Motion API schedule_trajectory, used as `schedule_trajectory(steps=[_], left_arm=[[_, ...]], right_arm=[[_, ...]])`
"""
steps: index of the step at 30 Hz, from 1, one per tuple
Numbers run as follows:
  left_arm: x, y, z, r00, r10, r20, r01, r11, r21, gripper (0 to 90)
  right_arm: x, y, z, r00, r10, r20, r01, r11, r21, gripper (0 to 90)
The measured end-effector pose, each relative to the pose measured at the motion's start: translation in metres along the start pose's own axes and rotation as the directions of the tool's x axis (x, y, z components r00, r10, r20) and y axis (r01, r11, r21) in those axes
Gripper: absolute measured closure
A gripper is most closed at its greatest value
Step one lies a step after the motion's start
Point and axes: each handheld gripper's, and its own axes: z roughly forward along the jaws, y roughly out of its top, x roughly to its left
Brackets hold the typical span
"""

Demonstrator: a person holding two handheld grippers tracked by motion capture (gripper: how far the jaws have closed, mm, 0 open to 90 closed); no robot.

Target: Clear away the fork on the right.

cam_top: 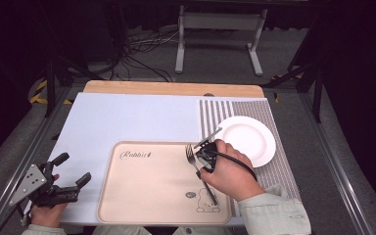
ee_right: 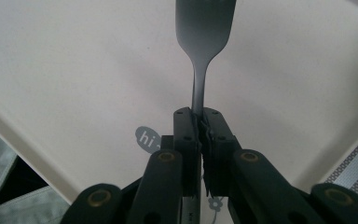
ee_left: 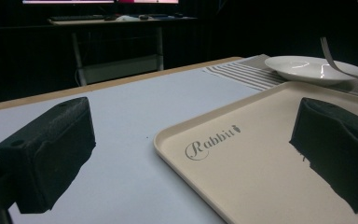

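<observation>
Fork (cam_top: pixel 194 161) over tray (cam_top: pixel 142 196), tines pointing away, right tongs (ee_right: pixel 200 122) clamping handle, left tongs (cam_top: pixel 73 171) open

My left gripper (cam_top: pixel 73 185) low by my left hand (cam_top: pixel 46 211), jaws wide apart, my right gripper (cam_top: pixel 201 155) clamped tight, wrist angled down.

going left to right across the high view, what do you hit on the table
left gripper → beige tray → fork held in the right gripper → white plate on the striped mat
</observation>
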Motion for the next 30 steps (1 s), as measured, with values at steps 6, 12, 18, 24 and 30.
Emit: schedule_trajectory(steps=[6, 12, 18, 24, 30], left_arm=[[0.000, 0.000, 0.000, 1.0000, 0.000, 0.000, 0.000, 1.0000, -0.001, 0.4], [0.000, 0.000, 0.000, 1.0000, -0.002, 0.001, 0.002, 1.0000, 0.000, 0.4], [0.000, 0.000, 0.001, 1.0000, -0.003, 0.001, 0.003, 1.0000, 0.001, 0.4], [0.000, 0.000, 0.000, 1.0000, -0.003, 0.000, 0.003, 1.0000, -0.001, 0.4], [0.000, 0.000, 0.000, 1.0000, -0.002, 0.000, 0.002, 1.0000, 0.000, 0.4]], right_arm=[[-0.002, -0.001, 0.009, 0.9997, 0.023, 0.005, -0.023, 0.999, 0.048, 86.0], [-0.006, -0.001, 0.018, 0.9990, 0.042, 0.013, -0.043, 0.996, 0.076, 85.9], [-0.009, -0.001, 0.024, 0.9985, 0.054, 0.011, -0.055, 0.995, 0.085, 85.8], [-0.010, -0.001, 0.028, 0.9981, 0.060, 0.012, -0.061, 0.994, 0.089, 85.6], [-0.011, -0.001, 0.032, 0.9976, 0.068, 0.012, -0.069, 0.993, 0.097, 85.5]])
